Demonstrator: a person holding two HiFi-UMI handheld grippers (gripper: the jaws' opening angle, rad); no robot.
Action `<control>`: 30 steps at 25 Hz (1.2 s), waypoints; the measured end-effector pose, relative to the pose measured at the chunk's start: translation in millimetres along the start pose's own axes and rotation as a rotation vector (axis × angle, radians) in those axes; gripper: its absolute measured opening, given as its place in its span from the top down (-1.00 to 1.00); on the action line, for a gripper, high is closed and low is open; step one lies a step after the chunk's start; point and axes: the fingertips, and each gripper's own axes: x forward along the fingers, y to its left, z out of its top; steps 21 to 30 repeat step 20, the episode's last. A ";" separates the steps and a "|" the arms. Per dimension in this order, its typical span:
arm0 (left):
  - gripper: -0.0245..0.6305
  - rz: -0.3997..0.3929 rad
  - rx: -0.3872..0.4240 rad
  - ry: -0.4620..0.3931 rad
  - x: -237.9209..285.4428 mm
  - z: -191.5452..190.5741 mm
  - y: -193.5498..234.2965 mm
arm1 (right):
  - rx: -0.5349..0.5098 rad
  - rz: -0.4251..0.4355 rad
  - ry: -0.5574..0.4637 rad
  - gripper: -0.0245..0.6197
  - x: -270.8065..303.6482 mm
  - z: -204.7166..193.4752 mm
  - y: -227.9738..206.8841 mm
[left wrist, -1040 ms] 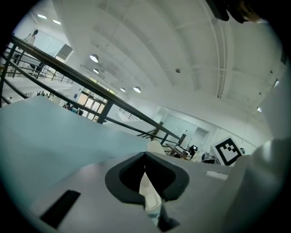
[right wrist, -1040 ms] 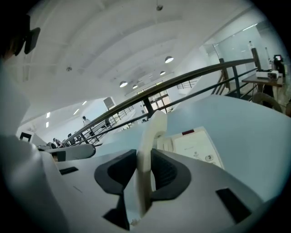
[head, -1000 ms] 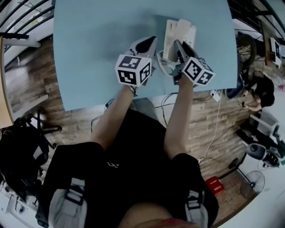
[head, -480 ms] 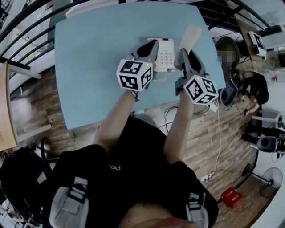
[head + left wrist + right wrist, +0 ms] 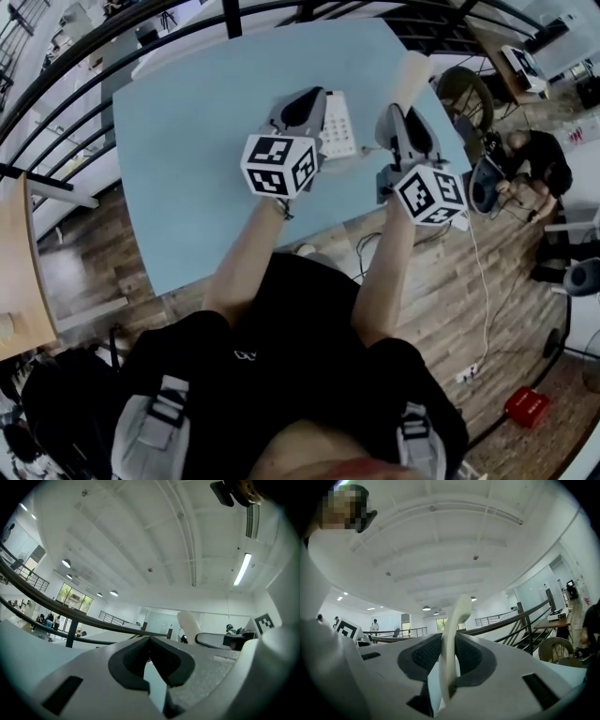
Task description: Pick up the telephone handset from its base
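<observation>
Overhead, a white ceiling (image 5: pixel 140 536) with round lamps (image 5: pixel 66 563) spans an open hall ringed by a dark railing (image 5: pixel 93 618). Below it, a light blue table (image 5: pixel 187 169) stands on a wooden floor (image 5: pixel 84 272).

At the table, a person holds two grippers out level. The white telephone base (image 5: pixel 339 127), keypad up, lies on the table at about 1 o'clock from the left gripper (image 5: pixel 305 98), just beside its tip.

The right gripper (image 5: pixel 400 117) pinches the cream handset (image 5: pixel 411 75), which sticks out past its tip toward 12 o'clock and sits at about 2 o'clock from the base, apart from it.

In the right gripper view, the handset (image 5: pixel 459 611) stands on edge between the two dark pads of the right gripper (image 5: pixel 447 653). Both pads press on its lower part, and its rounded end rises toward 12 o'clock above them.

In the left gripper view, the left gripper (image 5: pixel 149 638) has its pads pressed together at the tips with nothing between them. A sliver of blue table shows in the gap lower down.

A second earlier the handset lay along the base, with the right gripper's jaws already around it, low over the table. It is now clear of the base, whose keypad is uncovered. Both grippers are higher and level, with ceiling rather than tabletop filling their views.
</observation>
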 end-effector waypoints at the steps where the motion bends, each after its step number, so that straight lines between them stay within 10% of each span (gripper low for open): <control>1: 0.93 -0.002 0.003 0.001 0.0 -0.1 -0.3 | 0.001 -0.001 0.001 0.65 0.4 -1.2 0.1; 30: 0.93 0.013 0.011 0.011 -5.8 -2.3 13.5 | -0.033 -0.003 0.039 0.65 8.2 -16.5 8.5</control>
